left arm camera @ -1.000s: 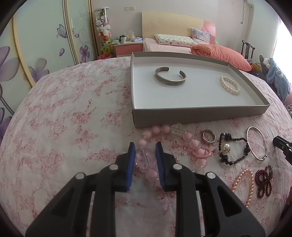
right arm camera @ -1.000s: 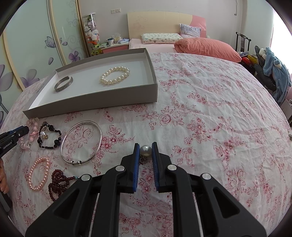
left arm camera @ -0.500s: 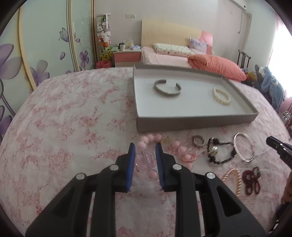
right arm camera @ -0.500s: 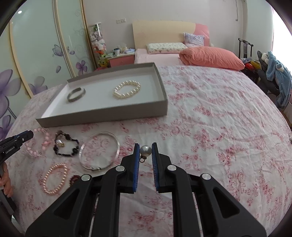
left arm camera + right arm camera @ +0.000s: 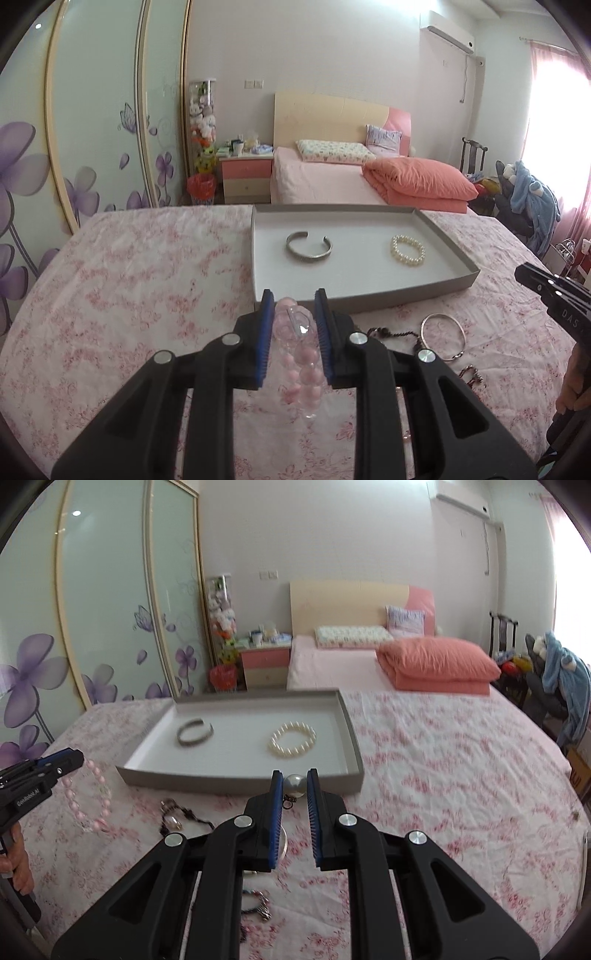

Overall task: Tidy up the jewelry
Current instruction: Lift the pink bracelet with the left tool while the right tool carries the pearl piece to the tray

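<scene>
My left gripper [image 5: 293, 297] is shut on a pink bead bracelet [image 5: 299, 354], which hangs from its blue pads above the flowered bedspread. In the right wrist view the same bracelet [image 5: 86, 801] dangles below the left gripper [image 5: 75, 757]. My right gripper [image 5: 294, 777] is shut on a grey pearl pendant [image 5: 294, 782] with a small metal clasp under it. A shallow grey tray [image 5: 362, 304] lies just beyond both grippers. It holds a silver cuff [image 5: 309, 247] and a white pearl bracelet [image 5: 407, 250].
A silver bangle [image 5: 443, 334], a black bead bracelet [image 5: 177, 812] and a dark red bead piece [image 5: 258, 904] lie loose on the bedspread in front of the tray. A hand [image 5: 18, 860] holds the left gripper's handle. A bed with an orange quilt stands behind.
Both grippers have risen and tilted up. The pink bracelet has come off the bedspread and now hangs free. The pearl pendant has gone up with the right gripper.
</scene>
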